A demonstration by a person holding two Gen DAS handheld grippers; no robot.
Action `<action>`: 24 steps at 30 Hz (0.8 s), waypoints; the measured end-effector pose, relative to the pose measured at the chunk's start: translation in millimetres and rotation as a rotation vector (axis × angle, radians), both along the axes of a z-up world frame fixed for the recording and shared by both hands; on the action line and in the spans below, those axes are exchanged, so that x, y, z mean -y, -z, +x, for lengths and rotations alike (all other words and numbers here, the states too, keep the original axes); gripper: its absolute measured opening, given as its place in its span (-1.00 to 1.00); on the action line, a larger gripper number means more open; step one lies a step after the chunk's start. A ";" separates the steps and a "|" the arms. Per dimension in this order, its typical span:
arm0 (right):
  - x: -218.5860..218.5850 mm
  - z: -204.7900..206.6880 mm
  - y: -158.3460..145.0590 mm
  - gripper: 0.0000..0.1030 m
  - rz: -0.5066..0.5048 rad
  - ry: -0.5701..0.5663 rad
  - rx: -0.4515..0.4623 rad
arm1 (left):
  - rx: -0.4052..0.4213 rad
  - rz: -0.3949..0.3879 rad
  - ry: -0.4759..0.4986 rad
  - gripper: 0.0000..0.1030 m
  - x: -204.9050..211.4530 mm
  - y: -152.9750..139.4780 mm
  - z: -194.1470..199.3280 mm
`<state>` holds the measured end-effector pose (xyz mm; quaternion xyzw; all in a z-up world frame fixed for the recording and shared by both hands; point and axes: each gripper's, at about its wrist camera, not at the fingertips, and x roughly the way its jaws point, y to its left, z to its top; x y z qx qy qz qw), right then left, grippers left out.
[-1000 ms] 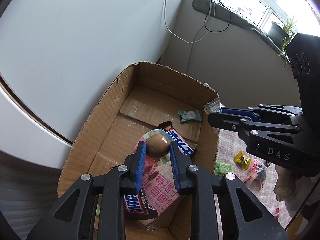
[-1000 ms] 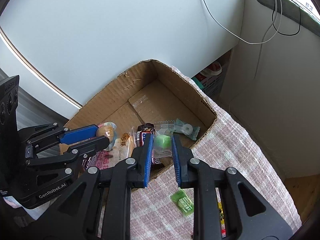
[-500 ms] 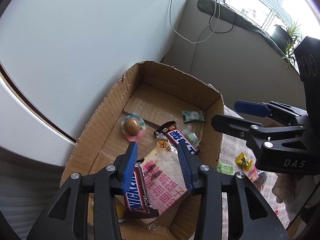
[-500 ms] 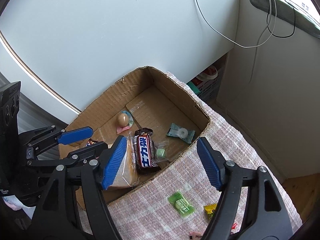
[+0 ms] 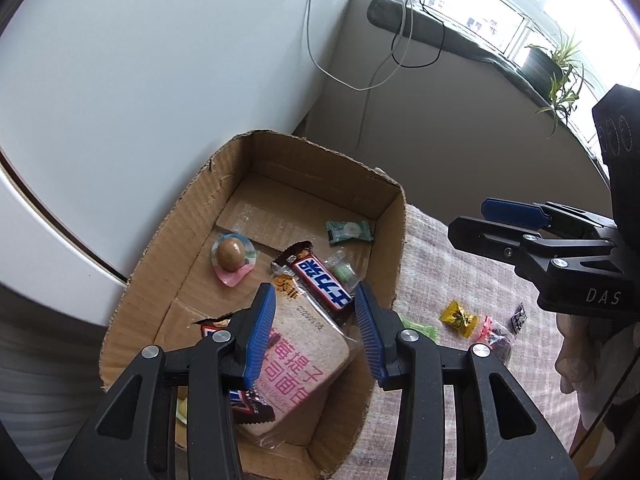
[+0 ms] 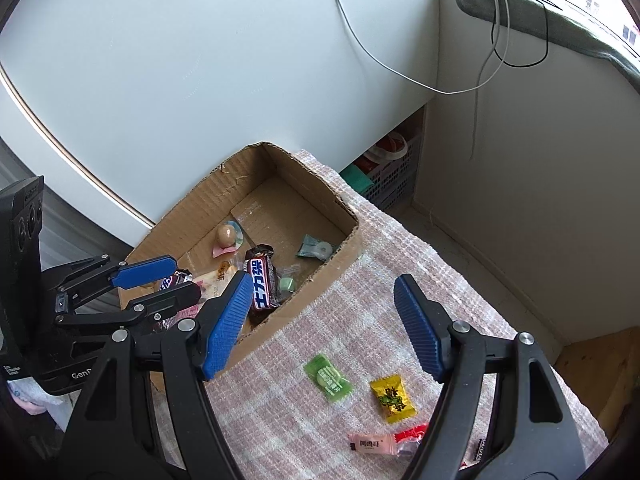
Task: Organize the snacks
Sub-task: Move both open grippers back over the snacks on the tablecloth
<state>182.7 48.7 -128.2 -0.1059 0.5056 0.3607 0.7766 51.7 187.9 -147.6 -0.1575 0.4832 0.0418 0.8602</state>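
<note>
A cardboard box point(image 5: 188, 216) point(image 6: 344, 216) holds snacks: a brown egg pack point(image 5: 232, 258) point(image 6: 227, 236), a Snickers bar point(image 5: 320, 280) point(image 6: 262, 284), a toast pack point(image 5: 304, 356), a green clear-wrapped candy point(image 5: 343, 272) point(image 6: 286, 283) and a teal candy point(image 5: 348, 231) point(image 6: 318, 247). My left gripper point(image 5: 316, 332) point(image 6: 160, 284) is open and empty above the box's near end. My right gripper point(image 6: 320, 328) point(image 5: 480, 224) is open and empty above the cloth beside the box. Loose on the cloth lie a green candy point(image 6: 328, 376), a yellow candy point(image 6: 392, 398) point(image 5: 458, 315) and a pink candy point(image 6: 372, 444).
A pink checked cloth point(image 6: 400, 264) covers the table. A white wall panel point(image 5: 160, 60) stands behind the box. Cables point(image 6: 480, 60) hang by the window ledge. A basket point(image 6: 384, 176) sits low beyond the table's far edge.
Both grippers opened and let go: the egg pack and the green clear-wrapped candy now lie in the box. Both grippers have pulled back and up from the box.
</note>
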 end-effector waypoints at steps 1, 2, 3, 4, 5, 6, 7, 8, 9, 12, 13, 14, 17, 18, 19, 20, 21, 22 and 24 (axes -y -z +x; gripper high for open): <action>5.5 0.2 -1.5 0.47 0.000 0.008 0.001 | 0.005 -0.003 0.008 -0.22 3.6 -1.6 0.3; 12.5 0.3 -3.2 0.47 0.000 0.019 0.002 | 0.008 -0.004 0.017 -0.22 7.9 -2.8 0.7; 18.9 0.6 -4.6 0.47 0.000 0.028 0.002 | 0.009 -0.006 0.026 -0.22 11.7 -3.5 1.7; 25.8 1.0 -5.8 0.47 -0.002 0.039 0.002 | 0.011 -0.010 0.036 -0.22 15.6 -3.8 2.2; 33.0 1.3 -6.9 0.47 -0.005 0.050 0.003 | 0.011 -0.014 0.045 -0.22 19.5 -4.4 2.8; 40.0 1.6 -7.7 0.47 -0.008 0.062 0.004 | 0.012 -0.016 0.055 -0.22 24.0 -5.5 3.3; 47.7 1.5 -8.1 0.47 -0.010 0.074 0.004 | 0.015 -0.019 0.064 -0.22 28.2 -6.6 3.7; 55.4 1.8 -8.4 0.47 -0.013 0.086 0.003 | 0.017 -0.020 0.076 -0.22 32.5 -7.7 4.2; 63.6 2.0 -8.4 0.47 -0.017 0.099 0.001 | 0.018 -0.021 0.087 -0.22 37.6 -8.3 4.8; 88.1 2.3 -6.0 0.47 -0.031 0.147 -0.010 | 0.015 -0.032 0.121 -0.22 50.8 -7.2 6.4; 97.0 2.2 -5.0 0.47 -0.032 0.165 -0.017 | 0.013 -0.034 0.136 -0.22 56.3 -7.1 6.9; 106.0 1.9 -3.6 0.47 -0.032 0.183 -0.027 | 0.010 -0.034 0.151 -0.22 61.3 -6.1 7.6; 130.9 -2.1 0.6 0.47 -0.030 0.225 -0.043 | 0.000 -0.034 0.200 -0.22 78.2 -2.9 8.0; 138.6 -4.7 2.8 0.47 -0.028 0.233 -0.045 | -0.005 -0.034 0.214 -0.22 83.7 -1.2 7.6; 145.9 -7.0 5.5 0.47 -0.031 0.240 -0.050 | -0.009 -0.038 0.228 -0.22 89.0 0.4 7.2; 151.3 -9.5 9.2 0.47 -0.042 0.247 -0.053 | -0.014 -0.042 0.241 -0.22 94.4 2.1 6.8; 157.6 -11.4 12.5 0.47 -0.052 0.253 -0.056 | -0.018 -0.044 0.255 -0.22 99.8 4.2 5.4; 163.8 -13.1 16.5 0.47 -0.064 0.260 -0.059 | -0.023 -0.044 0.271 -0.22 105.2 6.2 5.0; 175.6 -14.6 25.5 0.47 -0.099 0.281 -0.070 | -0.035 -0.039 0.299 -0.22 115.7 10.3 4.1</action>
